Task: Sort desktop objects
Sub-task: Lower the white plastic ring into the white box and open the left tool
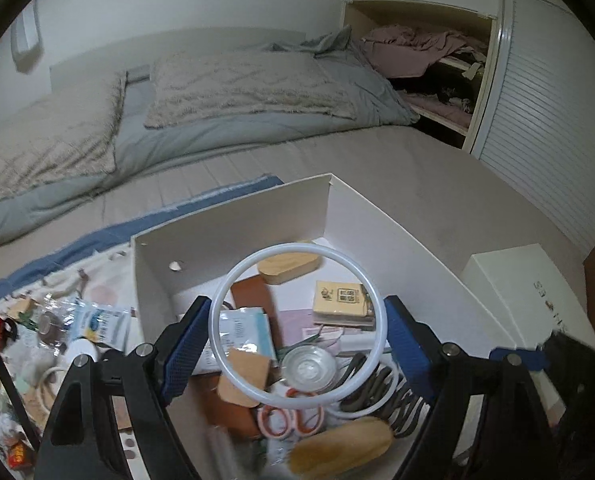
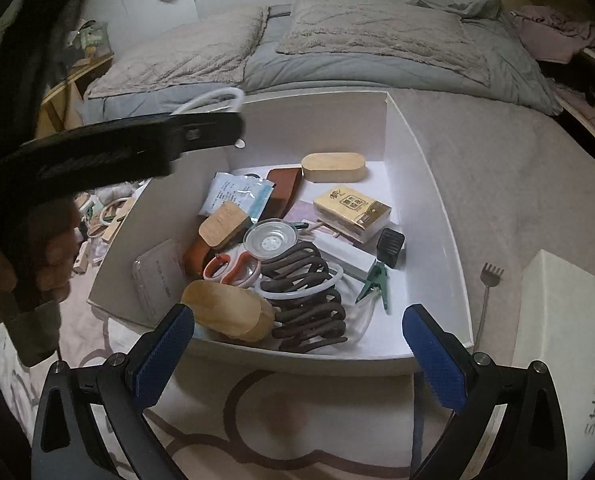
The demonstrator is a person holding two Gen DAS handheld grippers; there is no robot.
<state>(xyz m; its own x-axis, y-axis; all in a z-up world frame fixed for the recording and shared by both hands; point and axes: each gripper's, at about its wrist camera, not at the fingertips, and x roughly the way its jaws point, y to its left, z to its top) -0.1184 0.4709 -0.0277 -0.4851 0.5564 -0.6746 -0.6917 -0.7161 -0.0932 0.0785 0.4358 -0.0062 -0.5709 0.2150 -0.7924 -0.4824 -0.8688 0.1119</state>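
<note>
My left gripper [image 1: 297, 344] is shut on a white ring [image 1: 253, 388], its blue pads [image 1: 185, 352] pressing the ring's two sides, above the open white box [image 1: 233, 224]. The box holds several sorted items: a wooden oval case [image 2: 332, 167], a yellow card pack [image 2: 351, 206], orange scissors [image 2: 233, 267], a dark coiled cord [image 2: 309, 300], a green clip [image 2: 375, 282]. In the right wrist view the left gripper's black body [image 2: 137, 148] hangs over the box's left wall [image 2: 113, 256] with the ring [image 2: 213, 98] behind it. My right gripper [image 2: 297, 356] is open and empty at the box's near edge.
A pile of unsorted clutter [image 1: 49, 332] lies left of the box on a patterned cloth. A white shoebox lid [image 2: 565, 340] sits to the right, with a small back scratcher [image 2: 487, 292] beside it. Pillows and bedding [image 1: 217, 88] lie behind.
</note>
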